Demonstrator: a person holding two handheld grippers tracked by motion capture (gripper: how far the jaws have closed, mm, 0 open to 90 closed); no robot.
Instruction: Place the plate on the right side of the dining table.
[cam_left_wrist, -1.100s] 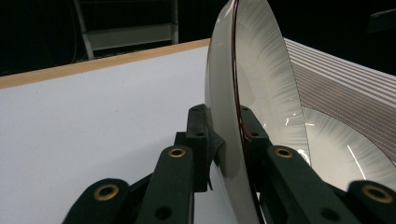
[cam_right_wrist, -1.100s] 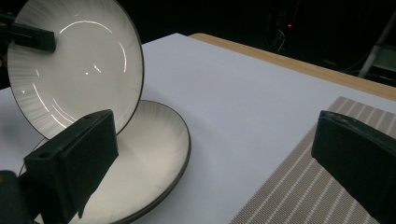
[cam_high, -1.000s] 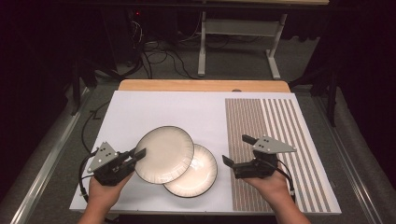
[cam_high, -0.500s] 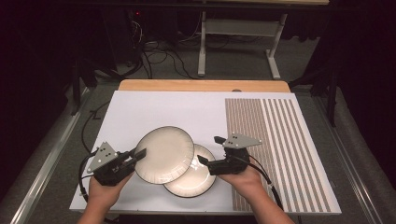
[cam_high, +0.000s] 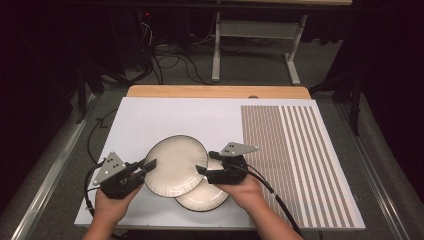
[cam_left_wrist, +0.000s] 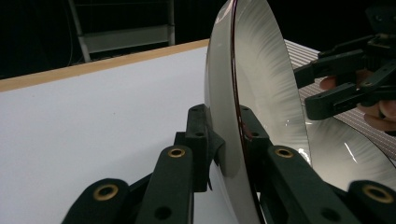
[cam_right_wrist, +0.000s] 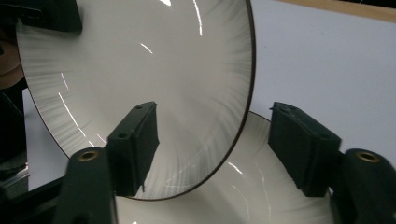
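The round cream ceramic plate with a thin dark rim (cam_high: 175, 165) is lifted and tilted, its left edge clamped between the jaws of the left gripper (cam_high: 148, 165). Its opposite edge stands between the jaws of the right gripper (cam_high: 202, 171), which have just been closing around it but do not press on it yet; one jaw is above the glossy face, the other is outside the rim. A second plate of the same kind (cam_high: 207, 192) lies flat just under them, on the white surface (cam_high: 165, 120) beside its striped part (cam_high: 295, 150).
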